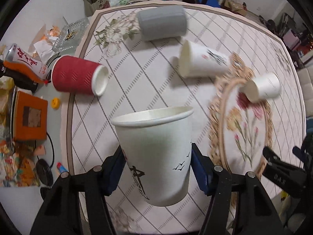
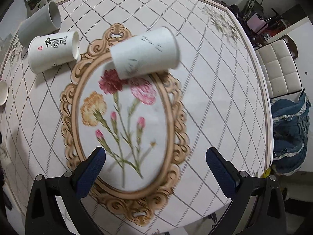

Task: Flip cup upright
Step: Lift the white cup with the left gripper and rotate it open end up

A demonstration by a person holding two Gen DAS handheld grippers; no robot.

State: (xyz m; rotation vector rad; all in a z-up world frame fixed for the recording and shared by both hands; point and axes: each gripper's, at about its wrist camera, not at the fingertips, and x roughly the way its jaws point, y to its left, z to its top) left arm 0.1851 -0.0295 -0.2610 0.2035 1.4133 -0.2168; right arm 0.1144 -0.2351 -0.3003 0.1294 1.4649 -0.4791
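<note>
My left gripper [image 1: 158, 166] is shut on a white paper cup [image 1: 156, 152] with black calligraphy and birds, held mouth up, slightly tilted, above the table. Several cups lie on their sides: a red ribbed cup [image 1: 78, 75], a grey cup [image 1: 162, 23], a white calligraphy cup [image 1: 203, 61] and a small white cup [image 1: 262, 87]. In the right wrist view the small white cup [image 2: 145, 52] lies at the far end of the oval flower print, ahead of my right gripper [image 2: 156, 168], which is open and empty. The calligraphy cup [image 2: 52, 51] and grey cup [image 2: 39, 26] lie far left.
The round table [image 2: 225, 98] has a checked cloth with an oval flower print [image 2: 125, 121]. Clutter lies left of it: an orange box [image 1: 29, 117], a drinks carton [image 1: 25, 62], a glass ashtray [image 1: 70, 35]. A white padded chair [image 2: 277, 68] stands right.
</note>
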